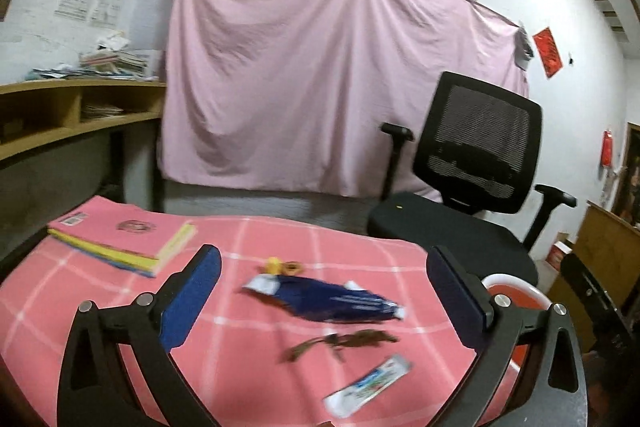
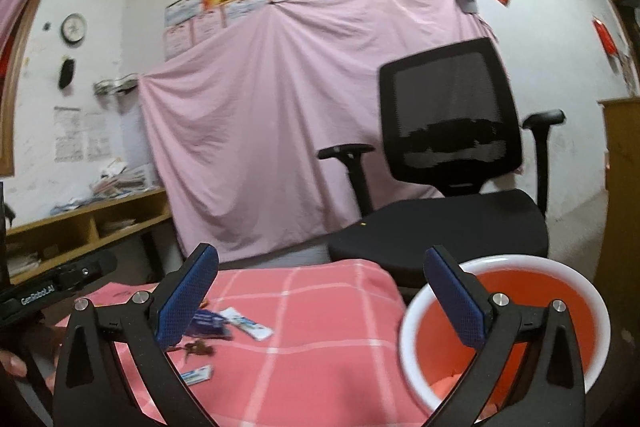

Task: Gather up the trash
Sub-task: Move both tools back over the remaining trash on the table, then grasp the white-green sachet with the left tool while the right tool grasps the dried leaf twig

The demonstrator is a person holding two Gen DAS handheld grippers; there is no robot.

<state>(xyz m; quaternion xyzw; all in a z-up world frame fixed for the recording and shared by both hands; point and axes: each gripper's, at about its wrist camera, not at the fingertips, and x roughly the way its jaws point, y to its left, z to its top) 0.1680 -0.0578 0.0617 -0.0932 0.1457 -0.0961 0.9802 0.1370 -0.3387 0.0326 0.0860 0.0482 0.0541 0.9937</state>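
Trash lies on the pink checked tablecloth (image 1: pixel 248 355): a dark blue wrapper (image 1: pixel 332 301), a small yellow scrap (image 1: pixel 275 264), a brown dried stem (image 1: pixel 340 341) and a white sachet (image 1: pixel 368 391). My left gripper (image 1: pixel 324 301) hovers over them, open, with nothing between its blue pads (image 1: pixel 192 301). In the right wrist view the blue wrapper (image 2: pixel 208 321), a white wrapper (image 2: pixel 248 323), the stem (image 2: pixel 198 347) and a sachet (image 2: pixel 197 374) lie at lower left. My right gripper (image 2: pixel 320 303) is open and empty, its right finger in front of the orange bin (image 2: pixel 500 261).
The white-rimmed bin (image 1: pixel 508 281) stands off the table's right edge. A stack of pink and yellow books (image 1: pixel 124 239) sits at the far left of the table. A black office chair (image 2: pixel 448 155) stands behind, before a pink sheet (image 1: pixel 320 67). A wooden shelf (image 1: pixel 60 115) runs along the left.
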